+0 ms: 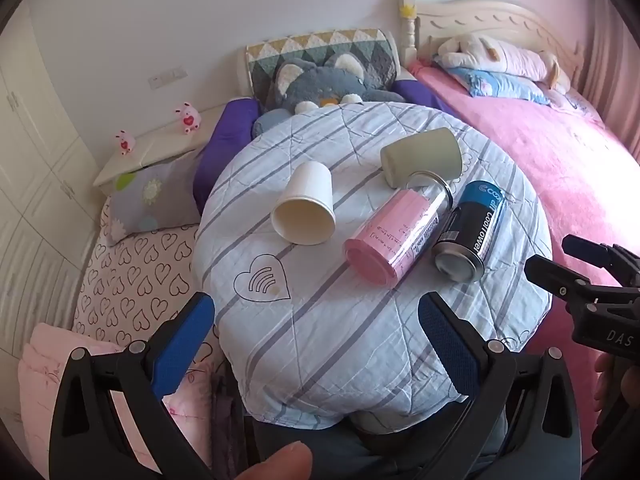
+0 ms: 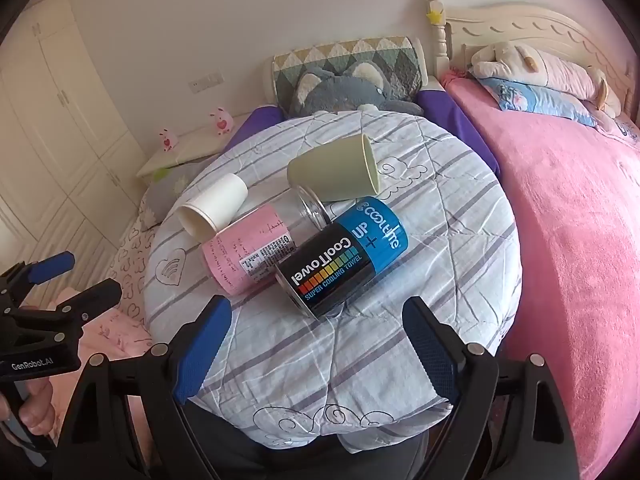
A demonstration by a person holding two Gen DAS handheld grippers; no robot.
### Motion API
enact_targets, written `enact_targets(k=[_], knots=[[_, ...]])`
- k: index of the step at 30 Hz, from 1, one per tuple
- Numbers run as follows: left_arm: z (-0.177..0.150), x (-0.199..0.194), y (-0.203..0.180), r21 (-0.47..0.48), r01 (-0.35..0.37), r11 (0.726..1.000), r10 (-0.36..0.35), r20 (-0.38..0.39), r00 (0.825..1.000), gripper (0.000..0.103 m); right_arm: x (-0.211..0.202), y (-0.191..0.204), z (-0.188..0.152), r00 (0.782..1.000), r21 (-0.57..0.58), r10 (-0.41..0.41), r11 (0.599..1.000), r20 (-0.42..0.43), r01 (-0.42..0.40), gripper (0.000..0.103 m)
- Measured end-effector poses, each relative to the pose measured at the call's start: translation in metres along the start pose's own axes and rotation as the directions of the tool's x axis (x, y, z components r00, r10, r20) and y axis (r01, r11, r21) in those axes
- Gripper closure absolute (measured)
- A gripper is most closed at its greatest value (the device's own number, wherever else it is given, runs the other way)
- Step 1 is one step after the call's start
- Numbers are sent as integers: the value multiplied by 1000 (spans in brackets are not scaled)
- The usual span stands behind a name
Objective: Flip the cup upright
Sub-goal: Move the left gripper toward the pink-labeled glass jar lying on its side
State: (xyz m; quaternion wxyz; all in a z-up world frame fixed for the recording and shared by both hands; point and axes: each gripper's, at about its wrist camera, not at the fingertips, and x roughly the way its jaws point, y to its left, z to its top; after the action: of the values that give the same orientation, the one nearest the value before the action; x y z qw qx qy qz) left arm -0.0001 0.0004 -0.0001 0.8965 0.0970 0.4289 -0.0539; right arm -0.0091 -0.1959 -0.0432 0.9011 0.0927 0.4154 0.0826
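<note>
Four containers lie on their sides on a round table [image 1: 320, 340] [image 2: 460, 240] under a striped quilted cloth. A white paper cup [image 1: 306, 204] [image 2: 212, 206] points its mouth toward me at the left. A pale green cup [image 1: 422, 156] [image 2: 334, 168] lies farthest back. A clear bottle with a pink label [image 1: 394, 232] [image 2: 256, 252] and a black and blue can [image 1: 472, 232] [image 2: 344, 254] rest side by side. My left gripper [image 1: 316, 326] [image 2: 76, 276] hangs open before the table's near side. My right gripper [image 2: 316, 334] [image 1: 548, 256] is open too, just short of the can.
A bed with a pink blanket [image 1: 560, 168] [image 2: 568, 220] and a plush toy runs along the right. A grey plush toy [image 1: 320, 88] [image 2: 340, 92] and patterned pillow sit behind the table. A heart-print mattress [image 1: 132, 280] and white nightstand [image 1: 160, 148] lie left. A thumb [image 1: 286, 462] shows below.
</note>
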Motion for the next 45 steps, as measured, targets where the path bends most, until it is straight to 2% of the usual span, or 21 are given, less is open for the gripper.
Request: enact_targets(k=[19, 27, 36, 45], knots=[[-3, 0, 5, -10, -19, 1000, 19, -16, 1000, 0, -3, 7, 1, 1000, -22, -9, 1000, 18, 9, 15], [0, 7, -1, 15, -15, 1000, 15, -30, 999, 0, -2, 6, 1, 1000, -19, -9, 1000, 17, 9, 15], [24, 31, -9, 53, -3, 999, 5, -40, 999, 0, 9, -9, 4, 1000, 5, -6, 1000, -1, 6, 15], [56, 68, -35, 157, 46, 986, -36, -68, 997, 0, 24, -25, 13, 1000, 34, -18, 999, -20, 18, 15]])
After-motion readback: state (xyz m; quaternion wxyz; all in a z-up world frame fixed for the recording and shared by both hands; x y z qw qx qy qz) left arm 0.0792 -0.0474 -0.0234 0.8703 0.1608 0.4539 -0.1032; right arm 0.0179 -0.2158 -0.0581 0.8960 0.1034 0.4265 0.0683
